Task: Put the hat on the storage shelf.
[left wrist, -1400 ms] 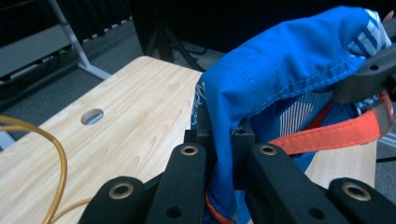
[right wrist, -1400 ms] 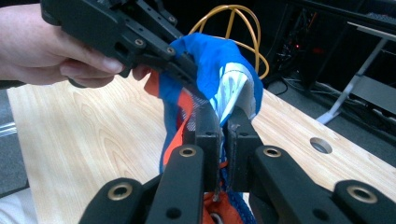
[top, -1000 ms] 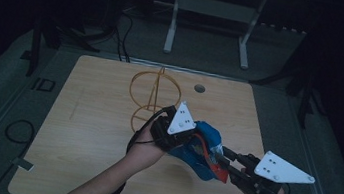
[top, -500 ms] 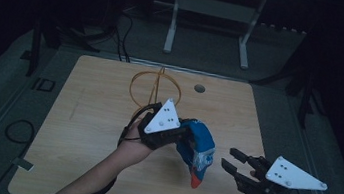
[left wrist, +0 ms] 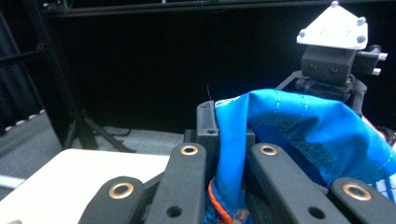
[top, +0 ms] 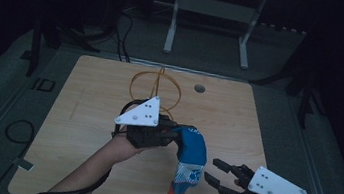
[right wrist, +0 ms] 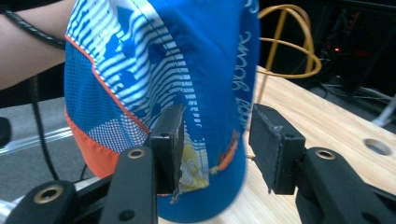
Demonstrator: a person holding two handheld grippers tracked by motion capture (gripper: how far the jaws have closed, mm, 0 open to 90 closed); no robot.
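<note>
The left gripper (top: 168, 133) is pinching the top edge of a blue garment (top: 190, 152), its 2 jaws pressed together on a bunched fold of the cloth (left wrist: 233, 154), and is holding it up above the middle of the wooden table (top: 82, 115). The garment is hanging down toward 6 o'clock, its white-striped and orange lower part (top: 179, 188) dangling near the table's front edge. At about 4 o'clock from the left gripper, the right gripper (top: 216, 172) is sitting with its jaws spread apart and holding nothing; in the right gripper view the 2 pads (right wrist: 172, 140) are facing the lower cloth (right wrist: 159, 70) from close by, 1 on each side of the hanging edge. At 12 o'clock from the left gripper a yellow wire stand (top: 153, 87) is standing on the table, with a small round hole (top: 200, 88) in the tabletop at 1 o'clock. The garment looks light, thin and limp, probably a slick sports fabric, so it is likely sagging and sliding wherever it is unsupported; a hemmed edge or corner near the orange band seems the best place to grip.
</note>
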